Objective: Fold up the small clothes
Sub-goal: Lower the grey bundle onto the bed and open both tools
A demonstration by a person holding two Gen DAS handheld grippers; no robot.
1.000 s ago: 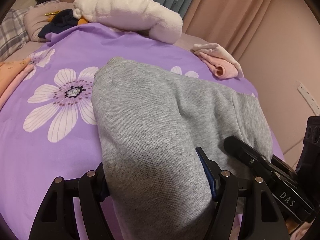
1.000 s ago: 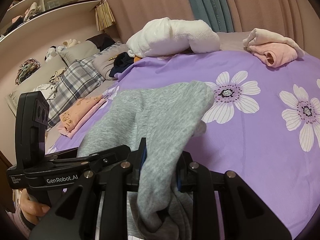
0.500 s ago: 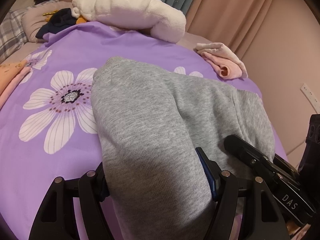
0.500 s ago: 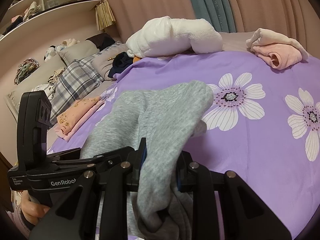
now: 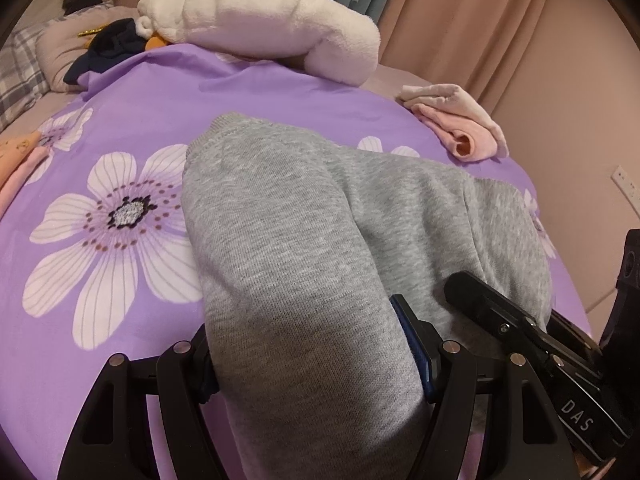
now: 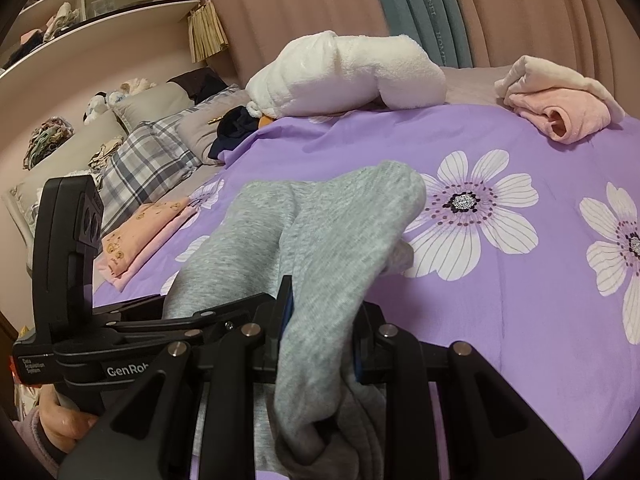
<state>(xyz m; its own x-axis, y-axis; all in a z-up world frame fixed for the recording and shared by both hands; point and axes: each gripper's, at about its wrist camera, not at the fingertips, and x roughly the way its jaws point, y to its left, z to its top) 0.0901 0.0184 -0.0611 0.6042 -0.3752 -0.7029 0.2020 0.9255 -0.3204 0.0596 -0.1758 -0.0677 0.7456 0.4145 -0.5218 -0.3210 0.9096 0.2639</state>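
Only in the right wrist view, shelves (image 6: 100,4) show; each hand-held gripper (image 5: 316,356) clamps the grey garment (image 5: 304,216).

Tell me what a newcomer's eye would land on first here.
The grey garment fills the foreground, clamped by both the left gripper and right gripper over the purple flowered bedspread. Behind it, a white fluffy bundle lies at the far edge, with a pink folded garment to its right.

left hand-held gripper (image 5: 316,364): black, silver screws, blue pads | hand (image 6: 64,424): fuzzy mauve cuff
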